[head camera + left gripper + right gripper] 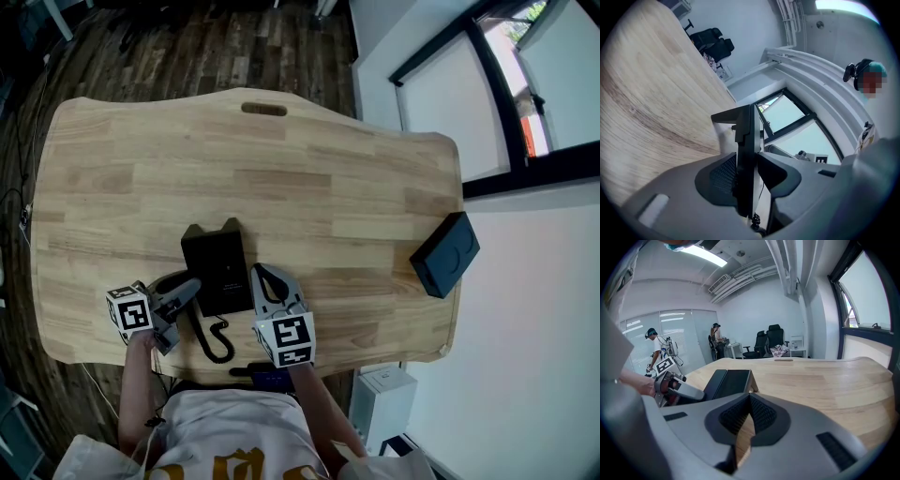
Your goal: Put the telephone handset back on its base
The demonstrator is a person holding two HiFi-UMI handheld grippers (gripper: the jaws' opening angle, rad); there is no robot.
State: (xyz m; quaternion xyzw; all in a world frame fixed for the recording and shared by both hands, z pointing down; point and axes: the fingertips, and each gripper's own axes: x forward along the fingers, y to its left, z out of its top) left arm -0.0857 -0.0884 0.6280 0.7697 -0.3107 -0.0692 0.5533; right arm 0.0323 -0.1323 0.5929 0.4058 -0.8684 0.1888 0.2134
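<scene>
While the left gripper (752, 158) lies turned on its side at the near left of the wooden table (281, 169), its claw is pinched on the black handset (745, 140), which shows edge-on between the two pads as a thin dark slab. The coiled cord (216, 342) dangles just under the grip and, from the head view, loops over the table edge in front of the person. The handset sits at the left side of the black phone base (225, 262), with the claw tips right against that edge. From the right gripper view it seems to lie along the base's left strip, though whether it is fully seated cannot be told. The right gripper (263, 274) rests on the table just beside the base's right edge, pointing away from the person. Its claw is pressed together at the tips with nothing between the pads, and only bare wood shows through the gap behind them. A flat black box (445, 253) lies well apart from all this at the table's right edge. Past the table's far end the right gripper view shows dark office chairs (768, 341) and two people standing by a glass wall.
</scene>
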